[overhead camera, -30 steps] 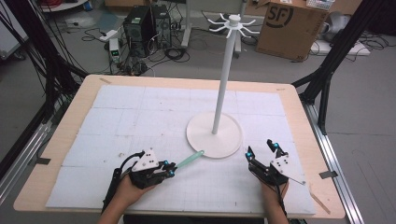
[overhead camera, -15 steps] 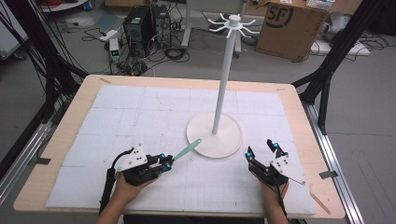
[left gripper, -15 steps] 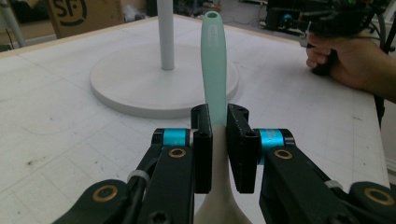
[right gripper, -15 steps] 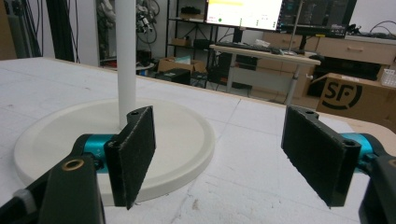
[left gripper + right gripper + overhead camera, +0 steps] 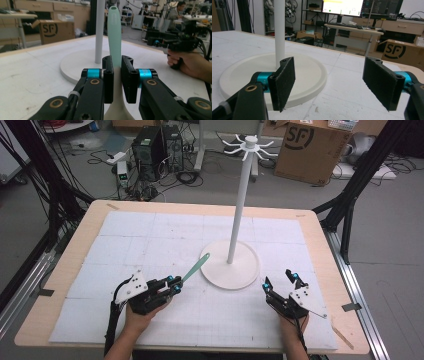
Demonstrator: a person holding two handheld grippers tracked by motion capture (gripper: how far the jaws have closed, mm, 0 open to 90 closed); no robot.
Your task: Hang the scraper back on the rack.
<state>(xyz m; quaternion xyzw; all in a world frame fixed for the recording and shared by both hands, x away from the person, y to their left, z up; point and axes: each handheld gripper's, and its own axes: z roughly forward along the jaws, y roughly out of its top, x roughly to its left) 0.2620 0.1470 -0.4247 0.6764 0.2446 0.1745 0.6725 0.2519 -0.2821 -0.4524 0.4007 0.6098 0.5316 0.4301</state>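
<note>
While the left gripper is sitting at the near left of the table, it's clamping a mint green spatula (silicone-looking), handle poking up toward the white hook stand, just near its round base. Over at near right, the right gripper is resting with jaws gaping wide, holding nothing.

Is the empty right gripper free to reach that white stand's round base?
Probably yes: the right gripper is open and empty, with bare mat between it and the stand's base.
</note>
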